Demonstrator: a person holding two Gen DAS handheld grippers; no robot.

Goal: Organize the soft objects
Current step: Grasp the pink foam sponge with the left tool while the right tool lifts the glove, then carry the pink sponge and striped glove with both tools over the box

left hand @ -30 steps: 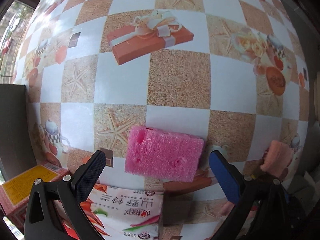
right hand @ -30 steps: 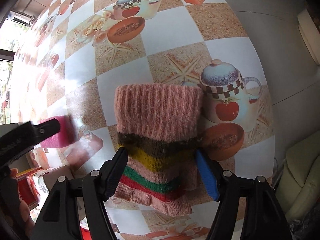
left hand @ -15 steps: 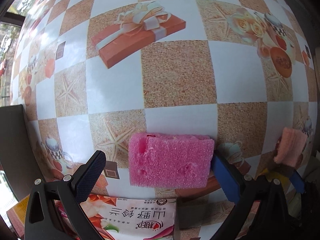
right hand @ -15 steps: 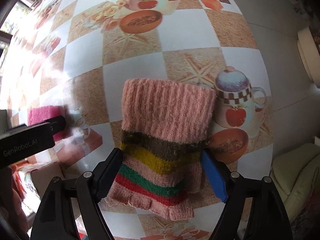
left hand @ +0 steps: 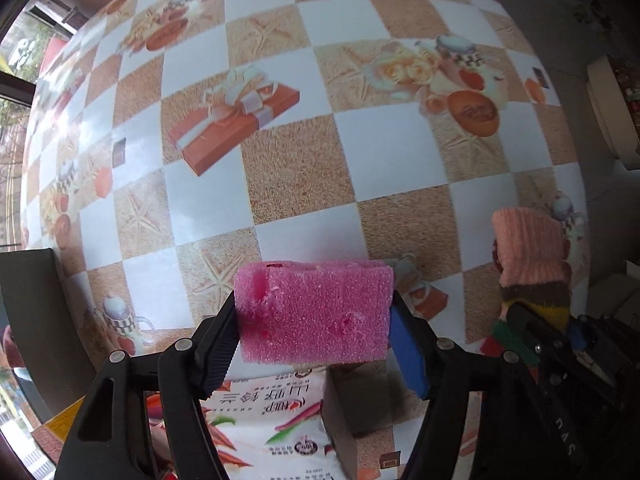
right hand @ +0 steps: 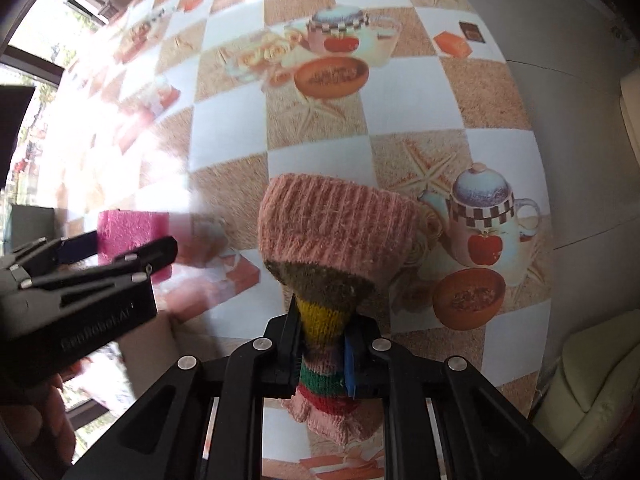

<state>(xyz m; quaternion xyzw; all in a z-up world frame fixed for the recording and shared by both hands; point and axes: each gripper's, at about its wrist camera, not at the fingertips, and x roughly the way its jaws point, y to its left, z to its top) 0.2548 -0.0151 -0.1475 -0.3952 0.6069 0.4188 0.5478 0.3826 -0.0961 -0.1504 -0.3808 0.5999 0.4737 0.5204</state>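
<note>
Now closing on both items, where a moment earlier the jaws stood wide. Squeezing the pink porous rectangular sponge [left hand: 312, 312] in the left gripper [left hand: 312, 340], apparently just above the checkered printed tablecloth [left hand: 304, 176]. Pinching the striped pink knitted woollen glove [right hand: 332, 248] in the right gripper [right hand: 322, 356]. Grasping looking done; carrying and placing apparently remaining, destination unseen.

So the sponge [left hand: 314, 314] sits between the left gripper [left hand: 312, 334] fingers, above the table [left hand: 296, 168]. Off to its right, the knitted sock [right hand: 334, 248] is squeezed in the right gripper [right hand: 322, 354]. A printed packet [left hand: 260, 416] lies below the sponge.
</note>
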